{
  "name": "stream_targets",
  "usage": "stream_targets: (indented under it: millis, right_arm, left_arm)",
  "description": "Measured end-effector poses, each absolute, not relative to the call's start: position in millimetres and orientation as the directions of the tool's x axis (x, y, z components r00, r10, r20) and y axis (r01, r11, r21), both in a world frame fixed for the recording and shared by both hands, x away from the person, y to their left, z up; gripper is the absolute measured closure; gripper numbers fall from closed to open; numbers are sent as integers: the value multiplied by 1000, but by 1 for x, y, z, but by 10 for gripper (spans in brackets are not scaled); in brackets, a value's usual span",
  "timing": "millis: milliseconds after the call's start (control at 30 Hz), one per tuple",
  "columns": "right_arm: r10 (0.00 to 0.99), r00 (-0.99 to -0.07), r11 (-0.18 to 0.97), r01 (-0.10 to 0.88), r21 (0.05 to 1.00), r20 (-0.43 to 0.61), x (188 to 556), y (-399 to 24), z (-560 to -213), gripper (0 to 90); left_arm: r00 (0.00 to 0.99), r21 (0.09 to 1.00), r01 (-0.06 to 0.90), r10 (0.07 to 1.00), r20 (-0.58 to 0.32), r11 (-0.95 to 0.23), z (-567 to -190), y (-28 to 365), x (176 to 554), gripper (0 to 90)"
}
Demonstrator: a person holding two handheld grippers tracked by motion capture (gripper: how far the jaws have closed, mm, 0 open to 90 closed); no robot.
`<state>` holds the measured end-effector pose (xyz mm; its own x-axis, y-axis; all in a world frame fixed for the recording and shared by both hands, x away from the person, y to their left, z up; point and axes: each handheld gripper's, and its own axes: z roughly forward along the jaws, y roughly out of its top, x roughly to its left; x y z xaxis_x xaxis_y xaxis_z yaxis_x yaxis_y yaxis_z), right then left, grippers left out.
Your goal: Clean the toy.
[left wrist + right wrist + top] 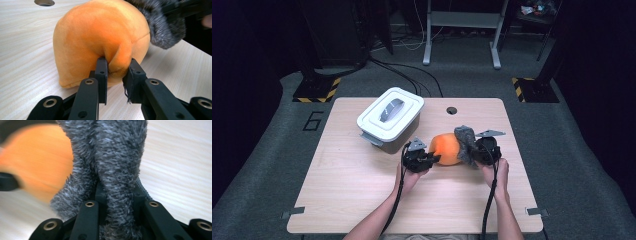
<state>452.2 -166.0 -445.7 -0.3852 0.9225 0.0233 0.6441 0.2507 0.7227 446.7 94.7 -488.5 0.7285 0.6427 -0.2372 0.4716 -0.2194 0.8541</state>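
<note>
In the high view, a light wood-grain table [362,200] stands on grey carpet in a dark room, with yellow-and-black striped floor plates beyond its far corners and a grey frame stand [462,30] behind it. A white lidded storage box [390,118] sits at the table's far left, and a round cable hole [451,110] lies near the far edge. An orange plush toy [445,148] lies just right of the table's centre, with a grey furry piece [466,140] against its right side. The left gripper [432,159] meets the toy's left side; the right gripper [472,150] meets the grey fur. In the left gripper view, the jaws are clamped on a pinched fold of the orange plush toy [100,37], which rests on the table [25,50]. In the right gripper view, the jaws are closed tightly on a tuft of the grey furry piece [112,165], with the orange plush toy [37,157] blurred behind it on the left.
</note>
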Motion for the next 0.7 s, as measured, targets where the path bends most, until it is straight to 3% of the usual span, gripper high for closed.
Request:
stream_targets:
  millis: [433,700]
  right_arm:
    - [944,-320,205,762,614,82,477,-183,-492,743]
    - [940,-331,202,735,647,83,469,-189,-480,742]
  left_arm:
    - [732,855,469,639,-237,-221,-489,95,447,742]
    - [728,854,476,640,-246,-213,-489,97,448,742]
